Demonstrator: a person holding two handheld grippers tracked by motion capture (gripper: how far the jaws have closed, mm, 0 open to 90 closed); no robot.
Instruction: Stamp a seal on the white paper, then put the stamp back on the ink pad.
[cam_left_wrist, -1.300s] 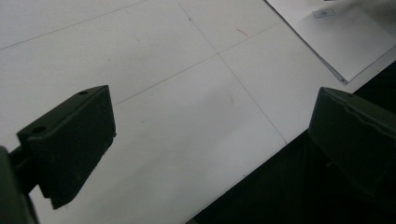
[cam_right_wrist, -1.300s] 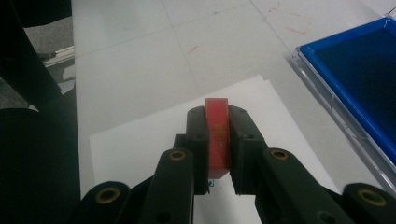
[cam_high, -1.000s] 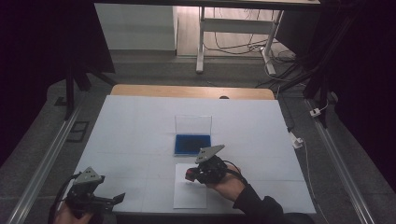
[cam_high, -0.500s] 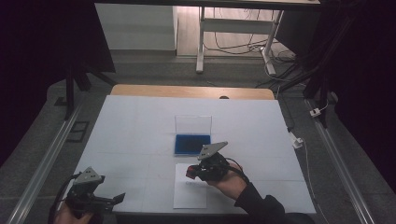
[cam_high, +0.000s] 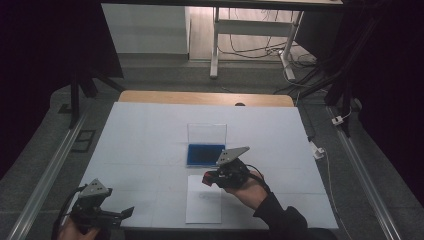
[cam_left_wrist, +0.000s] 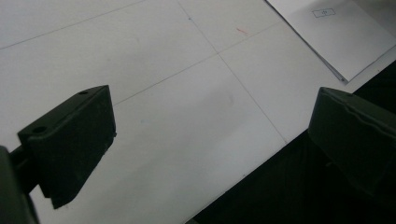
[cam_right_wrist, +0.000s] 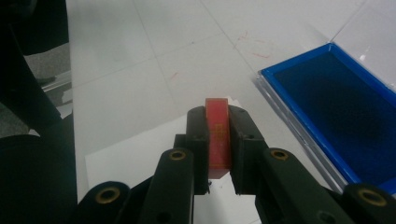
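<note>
1. At the table's near half we see the right gripper (cam_high: 212, 178) pinching a small red stamp (cam_right_wrist: 218, 135) flat between its jaws, just above the top edge of a white sheet of paper (cam_high: 204, 200) and just at 6 o'clock of the open blue ink pad (cam_high: 205, 154).
2. We judge the step in hand to be the carry between pad and paper: the stamp is gripped and lifted, pressed on neither.
3. The next move, as we read it, calls for lowering the stamp squarely onto the sheet, face flat, so the print lands clean and the paper does not slide.
4. The left gripper (cam_high: 122, 213) rests at the table's 7 o'clock corner, jaws spread wide with nothing between them; we think it could steady the sheet.
5. The right gripper view gives us the stamp's red body and faint lettering; the high view renders it as a red speck.
6. The left gripper view adds a small printed box (cam_left_wrist: 325, 12) on the sheet, which is too small to make out from above.
</note>
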